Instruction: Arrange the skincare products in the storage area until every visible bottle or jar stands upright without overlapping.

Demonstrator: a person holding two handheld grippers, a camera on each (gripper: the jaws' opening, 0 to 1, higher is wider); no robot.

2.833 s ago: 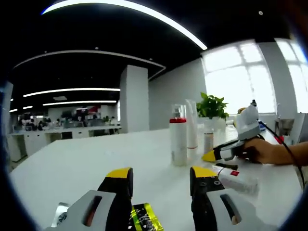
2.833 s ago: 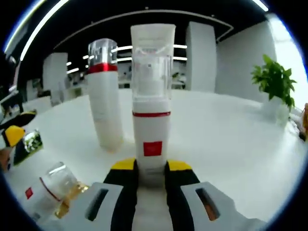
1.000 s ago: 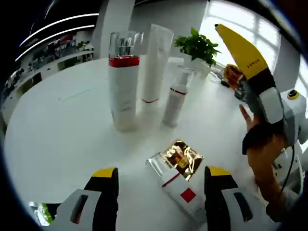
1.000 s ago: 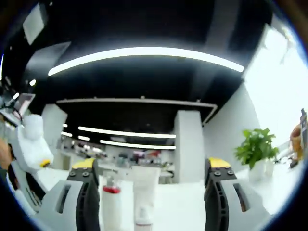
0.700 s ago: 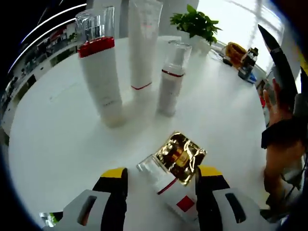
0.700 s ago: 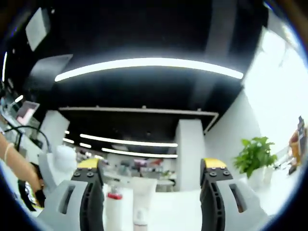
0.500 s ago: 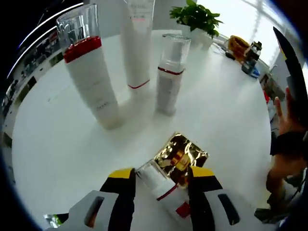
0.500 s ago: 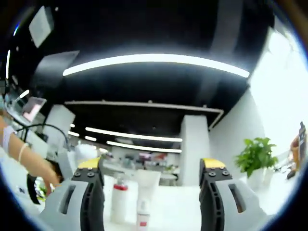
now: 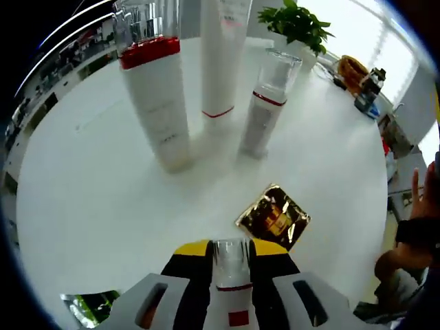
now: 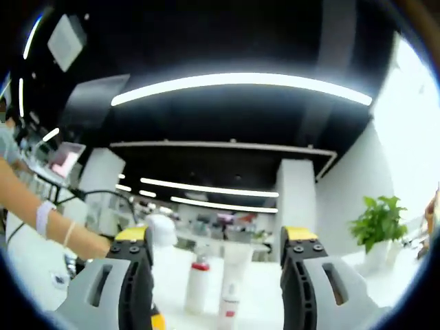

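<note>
Small bottle (image 9: 232,275) between left gripper (image 9: 229,253) (clamped), lying

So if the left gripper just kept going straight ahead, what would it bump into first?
Probably the gold foil sachet lying just beyond the small bottle in its jaws; the standing bottles are farther, though depth is uncertain.

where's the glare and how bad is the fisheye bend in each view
Left gripper view: glare on the gold sachet and at the bright window behind the plant; the tall bottle and tube lean outward from fisheye. Right gripper view: ceiling strip light blown out and bowed into an arc, the distant bottles small and soft.
</note>
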